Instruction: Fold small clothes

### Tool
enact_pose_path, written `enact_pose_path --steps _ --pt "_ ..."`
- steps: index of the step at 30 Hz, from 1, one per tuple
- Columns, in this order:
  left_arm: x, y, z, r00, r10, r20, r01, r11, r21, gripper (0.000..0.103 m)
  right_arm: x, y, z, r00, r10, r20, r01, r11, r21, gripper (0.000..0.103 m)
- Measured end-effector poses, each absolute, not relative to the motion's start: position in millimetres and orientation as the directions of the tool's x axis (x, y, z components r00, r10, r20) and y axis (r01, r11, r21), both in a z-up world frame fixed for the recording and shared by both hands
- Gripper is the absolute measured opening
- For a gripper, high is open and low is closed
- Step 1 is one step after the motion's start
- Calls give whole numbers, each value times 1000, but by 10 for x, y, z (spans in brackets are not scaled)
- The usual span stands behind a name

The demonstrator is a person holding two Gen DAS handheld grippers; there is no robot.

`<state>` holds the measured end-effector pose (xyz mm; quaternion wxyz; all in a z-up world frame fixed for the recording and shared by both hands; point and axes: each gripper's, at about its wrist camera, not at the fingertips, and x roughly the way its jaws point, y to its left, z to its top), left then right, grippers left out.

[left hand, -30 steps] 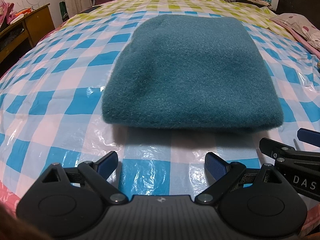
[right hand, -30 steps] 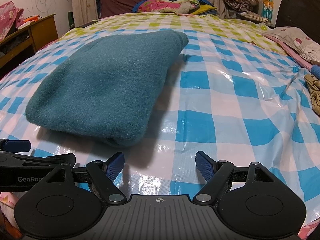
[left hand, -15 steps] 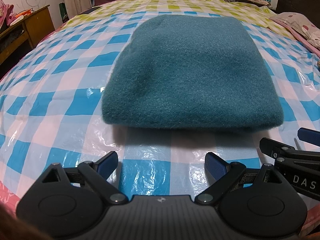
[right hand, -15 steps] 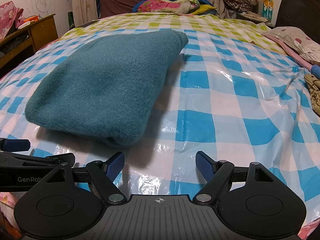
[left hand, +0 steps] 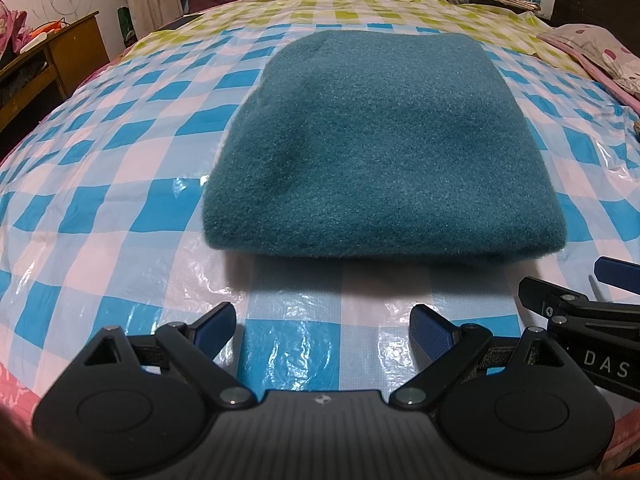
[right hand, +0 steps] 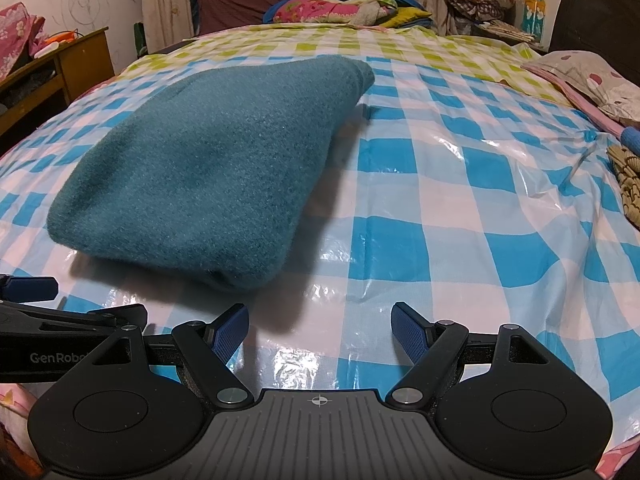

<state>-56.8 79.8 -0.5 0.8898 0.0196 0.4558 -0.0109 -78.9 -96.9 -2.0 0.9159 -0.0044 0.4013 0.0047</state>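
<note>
A wooden desk (right hand: pixel 76 64) stands left beside a scribbled white wall (right hand: pixel 84 4) (dim, perhaps lamplit).

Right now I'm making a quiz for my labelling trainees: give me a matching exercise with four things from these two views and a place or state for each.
Column one:
1. teal fleece garment
2. left claw
3. wooden side table
4. pile of bright bedding

Column two:
A. at the far end of the bed
B. folded on the checked plastic sheet
C. open, holding nothing
D. off the bed's left edge

Pairs: 1-B, 2-C, 3-D, 4-A
</note>
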Motion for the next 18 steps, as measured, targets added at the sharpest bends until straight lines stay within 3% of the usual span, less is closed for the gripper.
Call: enact_pose_path --steps 18 --pt "-566 798 10 584 -3 -812 37 999 23 99 -789 -962 -35 677 4 -736 -9 1000 -3 80"
